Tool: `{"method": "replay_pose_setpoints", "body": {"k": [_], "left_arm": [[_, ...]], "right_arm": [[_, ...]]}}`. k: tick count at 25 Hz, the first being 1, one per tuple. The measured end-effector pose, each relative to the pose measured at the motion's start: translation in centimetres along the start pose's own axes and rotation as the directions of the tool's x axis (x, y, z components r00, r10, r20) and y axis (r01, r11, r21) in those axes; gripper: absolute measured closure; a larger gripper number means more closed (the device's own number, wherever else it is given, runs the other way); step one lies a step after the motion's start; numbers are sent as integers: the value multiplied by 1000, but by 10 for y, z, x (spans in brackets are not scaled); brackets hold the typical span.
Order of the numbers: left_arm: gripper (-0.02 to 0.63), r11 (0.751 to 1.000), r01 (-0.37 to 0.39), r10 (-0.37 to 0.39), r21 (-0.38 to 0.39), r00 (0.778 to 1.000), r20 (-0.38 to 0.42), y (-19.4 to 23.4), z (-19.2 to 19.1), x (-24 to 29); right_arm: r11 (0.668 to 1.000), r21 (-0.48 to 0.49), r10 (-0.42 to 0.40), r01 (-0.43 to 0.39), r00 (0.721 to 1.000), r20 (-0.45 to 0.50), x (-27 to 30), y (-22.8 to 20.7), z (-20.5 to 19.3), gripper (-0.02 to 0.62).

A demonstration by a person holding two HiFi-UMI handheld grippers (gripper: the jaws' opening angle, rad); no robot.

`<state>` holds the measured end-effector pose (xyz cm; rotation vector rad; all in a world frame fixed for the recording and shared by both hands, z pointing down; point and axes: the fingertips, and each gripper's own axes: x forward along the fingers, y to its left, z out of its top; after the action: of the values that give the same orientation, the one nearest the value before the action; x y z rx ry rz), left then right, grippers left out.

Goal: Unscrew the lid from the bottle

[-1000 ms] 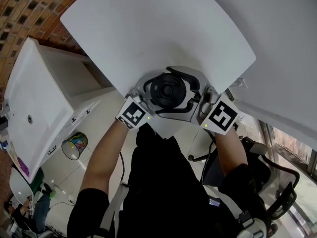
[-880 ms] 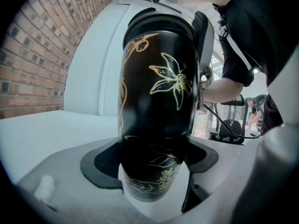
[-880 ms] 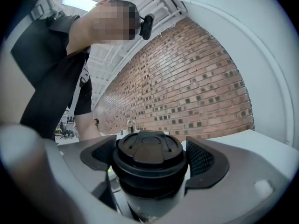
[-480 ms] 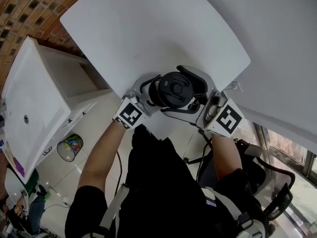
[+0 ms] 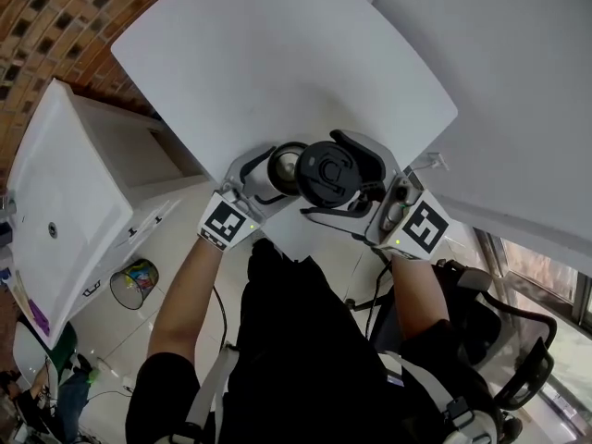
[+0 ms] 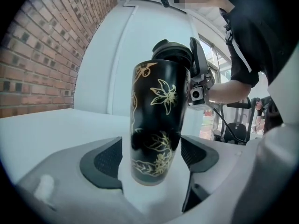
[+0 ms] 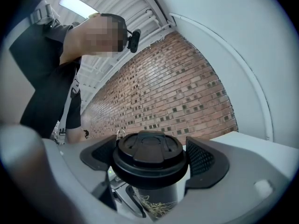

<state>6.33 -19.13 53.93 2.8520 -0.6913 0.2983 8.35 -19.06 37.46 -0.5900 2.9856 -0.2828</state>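
- Your left tool (image 6: 150, 157) had its jaws closed in on the lower body of the bottle (image 6: 159, 120), one pad on each side, and you held it at a tilt!
- The bottle was black with gold flowers. It stood between your two tools, at the near edge of the white surface (image 5: 277, 63).
- Your right tool (image 7: 150, 158) was clamped on the black lid (image 7: 148, 148), with a pad tight against each side of its rim.
- From the head view, the lid sat a touch to the right of the bottle's mouth. It overlapped the rim, and part of the silvery inside showed at the left.
- Whether the lid was wholly free of the thread, I couldn't tell.
- Beyond the surface ran a brick wall (image 7: 187, 92).
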Motion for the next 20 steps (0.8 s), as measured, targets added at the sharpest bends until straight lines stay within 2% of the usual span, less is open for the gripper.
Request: {"method": "replay_pose_setpoints", "body": {"k": [5, 9, 12, 16, 20], "left_arm": [[207, 999, -35, 35, -9, 998, -46, -6, -18, -18], [209, 997, -74, 72, -33, 996, -49, -17, -21, -33], [210, 993, -106, 106, -48, 994, -1, -26, 8, -50], [210, 993, -110, 112, -38, 992, 65, -41, 51, -80], [218, 998, -67, 69, -22, 993, 91, -64, 85, -98]], "right_arm": [[1000, -2, -11, 11, 1000, 12, -9, 4, -2, 128], [999, 12, -33, 33, 999, 22, -20, 9, -4, 128], [999, 13, -46, 46, 999, 26, -31, 21, 5, 129], [998, -3, -64, 64, 997, 34, -48, 44, 36, 128], [995, -38, -88, 90, 995, 41, -60, 75, 61, 128]]}}
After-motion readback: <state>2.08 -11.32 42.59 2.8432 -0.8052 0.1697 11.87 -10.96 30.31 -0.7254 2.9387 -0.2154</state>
